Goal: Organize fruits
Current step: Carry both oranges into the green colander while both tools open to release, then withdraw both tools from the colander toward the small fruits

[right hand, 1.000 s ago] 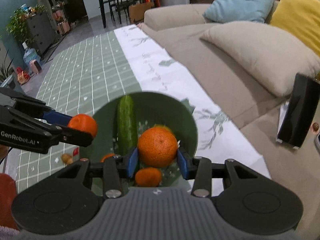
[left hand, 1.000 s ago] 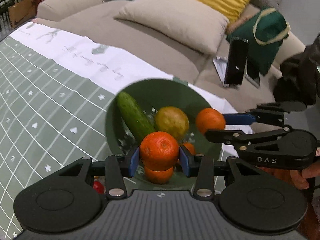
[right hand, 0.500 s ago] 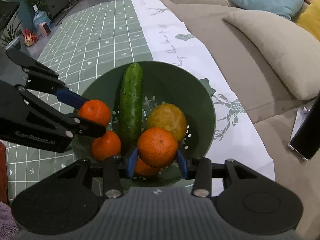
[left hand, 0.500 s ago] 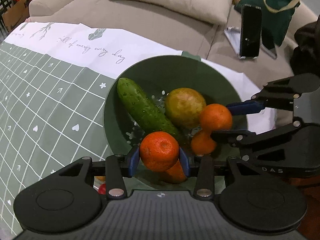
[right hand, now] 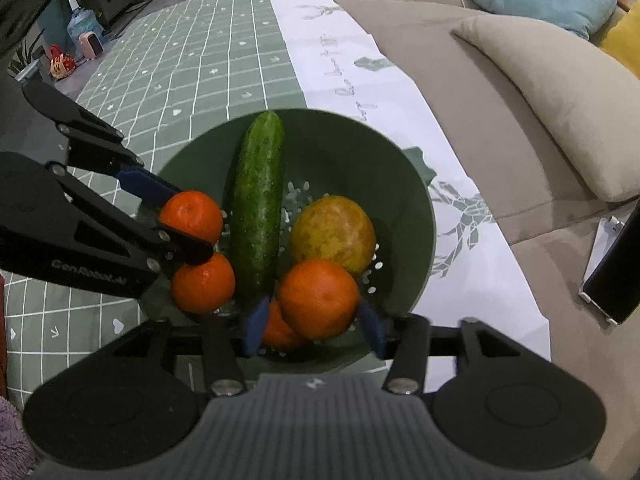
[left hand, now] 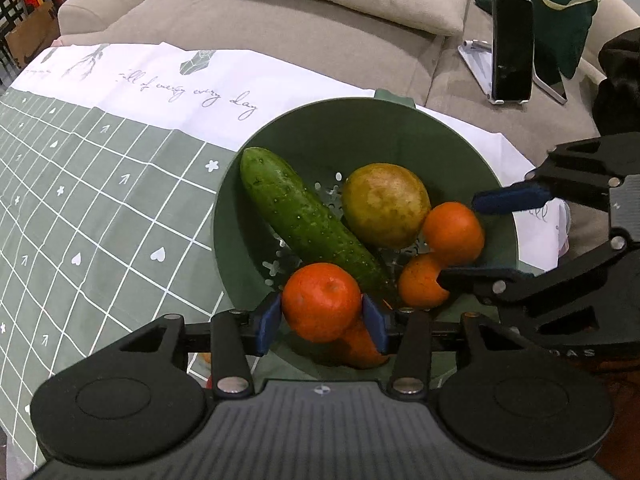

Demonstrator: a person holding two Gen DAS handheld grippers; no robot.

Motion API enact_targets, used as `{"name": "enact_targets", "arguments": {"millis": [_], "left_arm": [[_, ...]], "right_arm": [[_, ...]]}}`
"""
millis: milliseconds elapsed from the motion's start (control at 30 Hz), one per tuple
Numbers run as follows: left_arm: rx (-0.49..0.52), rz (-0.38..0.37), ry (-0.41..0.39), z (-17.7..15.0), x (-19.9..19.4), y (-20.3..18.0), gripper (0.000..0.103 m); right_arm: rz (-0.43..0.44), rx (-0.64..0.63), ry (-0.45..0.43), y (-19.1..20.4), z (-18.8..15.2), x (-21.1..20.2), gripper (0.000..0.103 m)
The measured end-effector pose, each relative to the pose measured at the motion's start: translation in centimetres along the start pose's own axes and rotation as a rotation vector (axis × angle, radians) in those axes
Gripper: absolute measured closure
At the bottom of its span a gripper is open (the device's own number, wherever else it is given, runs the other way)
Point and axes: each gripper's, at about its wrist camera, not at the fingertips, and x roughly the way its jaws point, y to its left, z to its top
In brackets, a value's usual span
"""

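Observation:
A green colander bowl [left hand: 360, 128] [right hand: 360, 152] stands on the table and holds a cucumber [left hand: 304, 224] [right hand: 258, 208], a yellow-green round fruit [left hand: 386, 204] [right hand: 332, 232] and two loose tangerines [left hand: 418, 286] [right hand: 204, 284]. My left gripper [left hand: 322, 314] is shut on a tangerine [left hand: 322, 300] over the bowl's near rim; it shows in the right wrist view [right hand: 192, 216]. My right gripper [right hand: 314, 320] holds another tangerine [right hand: 318, 298] inside the bowl; its jaws look slightly parted around it. It shows in the left wrist view [left hand: 454, 232].
The table carries a green grid cloth [left hand: 80, 208] with a white printed border [right hand: 332, 64]. A beige sofa [left hand: 320, 40] with cushions [right hand: 560, 92] lies beyond. A phone on a stand [left hand: 512, 48] and a green bag [left hand: 560, 12] rest on the sofa.
Both grippers have come down with their tangerines towards and into the bowl. The right gripper's jaws have widened a little around its tangerine.

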Motion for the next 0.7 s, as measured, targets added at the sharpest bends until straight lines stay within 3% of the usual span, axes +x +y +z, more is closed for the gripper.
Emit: {"name": "enact_targets", "arguments": {"millis": [233, 333, 700], "left_arm": [[-0.021, -0.009, -0.092, -0.3, -2.8, 0.5, 0.045], [-0.039, 0.006, -0.133, 0.0, -4.2, 0.8, 0.044], [-0.124, 0.056, -0.228, -1.6, -8.3, 3.1, 0.044]], "right_arm": [[-0.042, 0.013, -0.037, 0.3, 0.3, -1.8, 0.043], [-0.048, 0.061, -0.058, 0.0, 0.7, -2.7, 0.035], [-0.07, 0.135, -0.105, 1.0, 3.3, -3.8, 0.034]]}}
